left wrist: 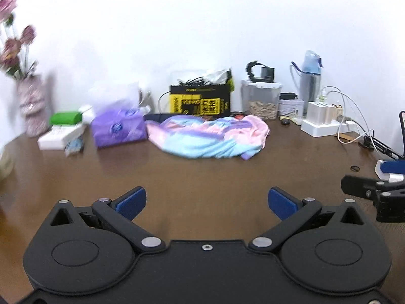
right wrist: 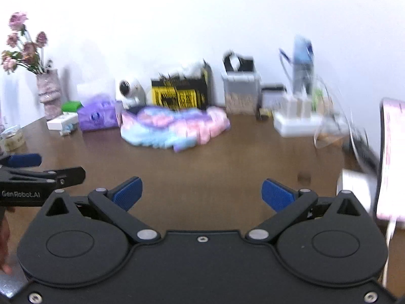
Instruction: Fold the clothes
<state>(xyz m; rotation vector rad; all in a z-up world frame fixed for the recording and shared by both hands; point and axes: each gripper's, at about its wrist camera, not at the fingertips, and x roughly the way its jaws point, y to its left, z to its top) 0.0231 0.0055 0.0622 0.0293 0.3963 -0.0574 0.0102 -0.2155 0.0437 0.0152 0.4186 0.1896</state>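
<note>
Both hand-held grippers, left (left wrist: 207, 201) and right (right wrist: 202, 193), gape empty before a crumpled pastel garment (left wrist: 207, 136); one reads "GenRobot.AI".

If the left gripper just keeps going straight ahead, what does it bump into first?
Probably the crumpled pastel garment. The left gripper is open, with only bare brown table before it, though depth is uncertain.

Both views are bright and evenly lit; the white wall (left wrist: 202, 25) is blown out nearly featureless. Shadows are soft, with a faint one on the wall right of the flower vase (left wrist: 33, 106). The left wrist view blurs toward that vase. The right wrist view is smeared throughout, worst around the water bottle (right wrist: 301, 63). Fisheye distortion bows the brown surface (left wrist: 202, 172), and corners go dark.
</note>
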